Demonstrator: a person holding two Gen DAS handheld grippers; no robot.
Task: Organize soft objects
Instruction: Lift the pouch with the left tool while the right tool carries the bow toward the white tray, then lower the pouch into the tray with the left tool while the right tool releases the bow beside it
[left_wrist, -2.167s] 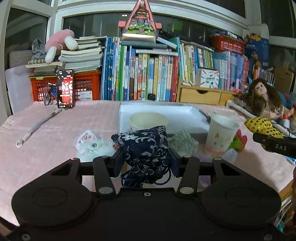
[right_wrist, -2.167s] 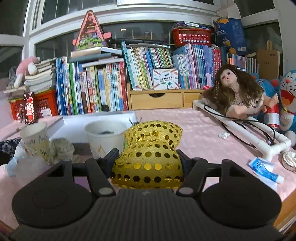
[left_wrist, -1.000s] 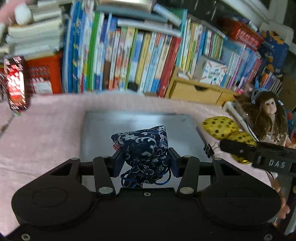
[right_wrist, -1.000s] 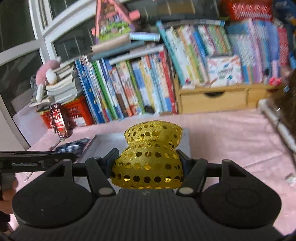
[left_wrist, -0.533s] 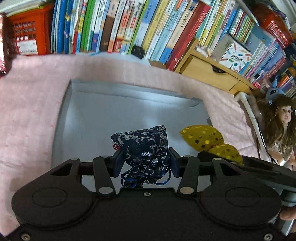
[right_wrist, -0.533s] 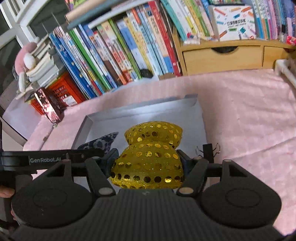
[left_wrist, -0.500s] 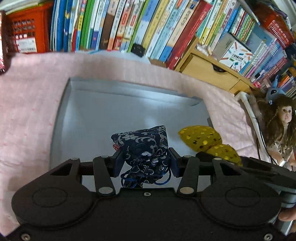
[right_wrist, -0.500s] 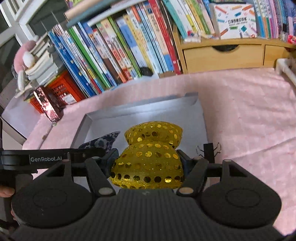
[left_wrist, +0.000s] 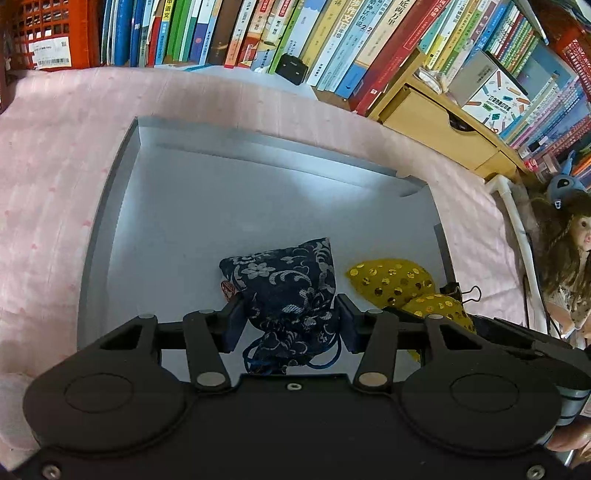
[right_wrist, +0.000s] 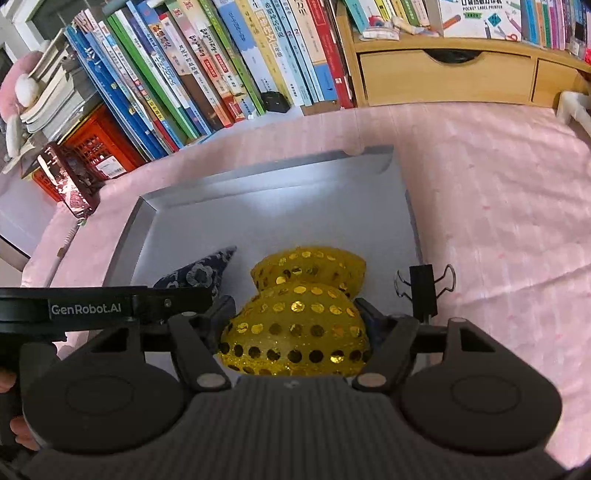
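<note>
Navy brocade with a pale floral pattern fills the left tongs (left_wrist: 288, 323): this drawstring pouch (left_wrist: 286, 288) is pinched between both pads, hanging just above the floor of the grey tray (left_wrist: 110, 206). Just to its right, the right tongs (right_wrist: 295, 325) are easing apart around the gold sequined pouch (right_wrist: 295, 328), which sits between the pads, low over the same tray; whether the pads still press it I cannot tell. Beside these tongs a black binder clip (right_wrist: 423, 288) grips the tray's edge. White lettering on the left tongs' side reads "GenRobot.AI" (right_wrist: 85, 308). Beyond the tray, a box (right_wrist: 480, 18) on the wooden drawers (right_wrist: 443, 74) reads "POCKET LABEL PRINTER". Pink cloth (right_wrist: 498, 206) covers the table.
</note>
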